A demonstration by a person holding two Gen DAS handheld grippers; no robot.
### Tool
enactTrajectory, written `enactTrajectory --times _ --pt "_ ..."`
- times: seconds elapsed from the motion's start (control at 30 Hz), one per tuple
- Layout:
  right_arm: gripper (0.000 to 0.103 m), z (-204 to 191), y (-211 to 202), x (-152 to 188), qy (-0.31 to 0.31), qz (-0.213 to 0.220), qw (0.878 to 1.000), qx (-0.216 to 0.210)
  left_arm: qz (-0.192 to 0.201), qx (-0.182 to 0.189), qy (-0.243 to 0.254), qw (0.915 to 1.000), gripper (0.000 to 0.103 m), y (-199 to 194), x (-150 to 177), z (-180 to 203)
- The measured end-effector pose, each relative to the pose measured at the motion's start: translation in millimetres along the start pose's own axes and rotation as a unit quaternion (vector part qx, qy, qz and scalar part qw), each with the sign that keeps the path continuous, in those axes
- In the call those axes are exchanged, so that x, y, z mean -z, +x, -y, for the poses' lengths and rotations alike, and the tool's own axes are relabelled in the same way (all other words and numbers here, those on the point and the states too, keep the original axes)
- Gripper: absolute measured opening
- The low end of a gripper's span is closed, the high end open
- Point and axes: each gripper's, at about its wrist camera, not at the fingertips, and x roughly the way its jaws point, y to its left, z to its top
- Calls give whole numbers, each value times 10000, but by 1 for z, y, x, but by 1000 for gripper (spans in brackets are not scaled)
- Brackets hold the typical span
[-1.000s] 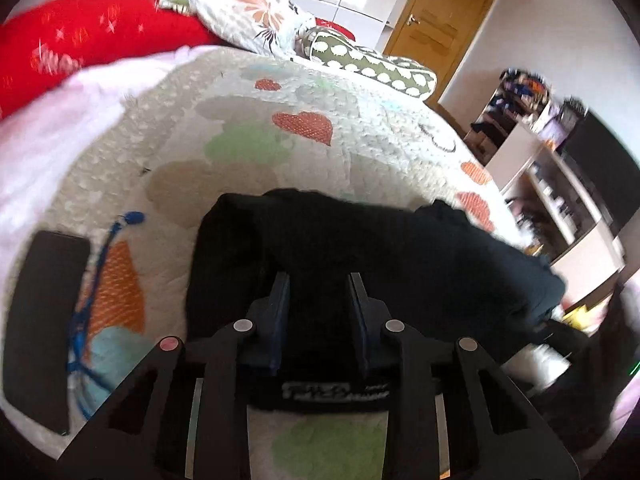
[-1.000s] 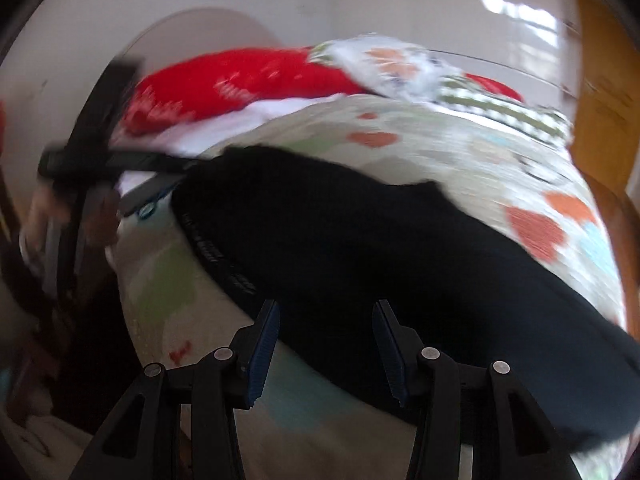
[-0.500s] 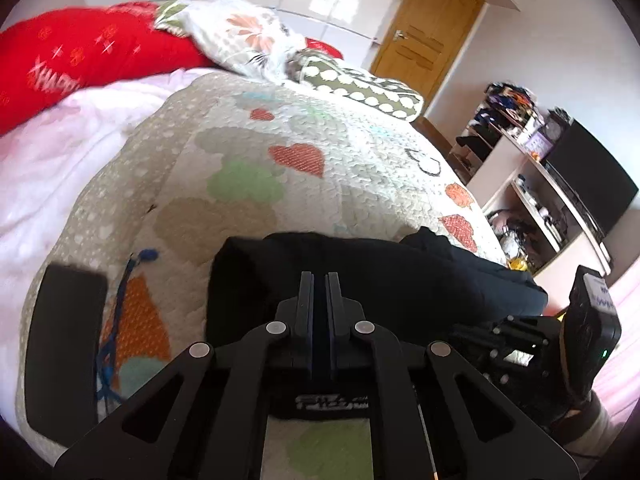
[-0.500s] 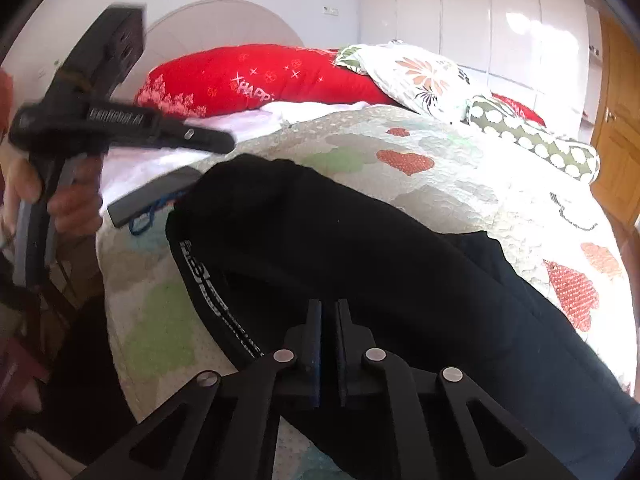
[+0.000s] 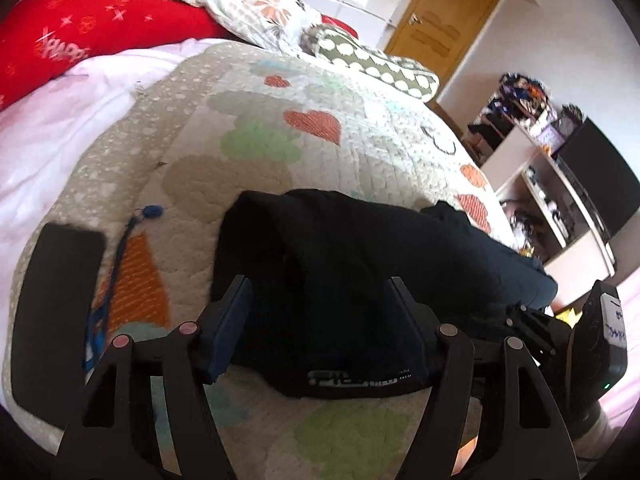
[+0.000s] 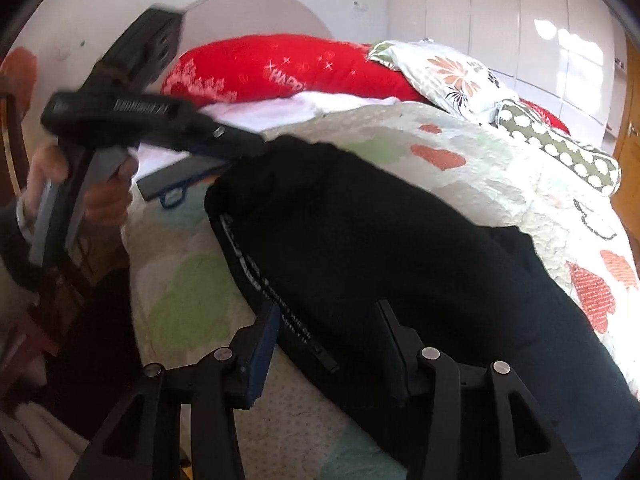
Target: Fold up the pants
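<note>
I have the black pants [image 5: 360, 280] lying on the quilt [image 5: 256, 152] near the bed's edge, waistband with pale lettering at six o'clock in the left view. They look soft, limp and light, so I'd pinch the waistband hem. Both the left gripper [image 5: 320, 320] and right gripper [image 6: 328, 344] have just sprung open, straddling cloth, pressing nothing.

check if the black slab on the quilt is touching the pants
Apart. The left wrist view shows bare quilt and a blue cord between the slab and the pants.
</note>
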Motion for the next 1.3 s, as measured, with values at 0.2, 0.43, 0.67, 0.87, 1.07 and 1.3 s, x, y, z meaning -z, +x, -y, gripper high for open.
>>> enactTrajectory --times 0.2,0.43,0.67,0.87,1.07,1.3 --pt "22 -4 16 2 -220 -36 9997 -27 -340 36 163 9993 23 33 -7 14" --pt "4 18 -10 -26 628 284 9963 -505 296 302 212 9989 8 -12 -23 9" --pt "4 -26 -2 -32 469 215 9944 -922 97 -360 -54 9993 8 -11 -10 -25" --pt "24 -9 4 -18 810 93 9920 -967 -201 -786 -104 9967 22 5 13 -30" --pt "39 82 -30 -25 1638 483 9850 258 463 -1406 -318 9885 34 -39 2 -28" --pt "38 129 45 -23 1735 -515 9736 1389 153 -997 60 9949 34 -1 1 10"
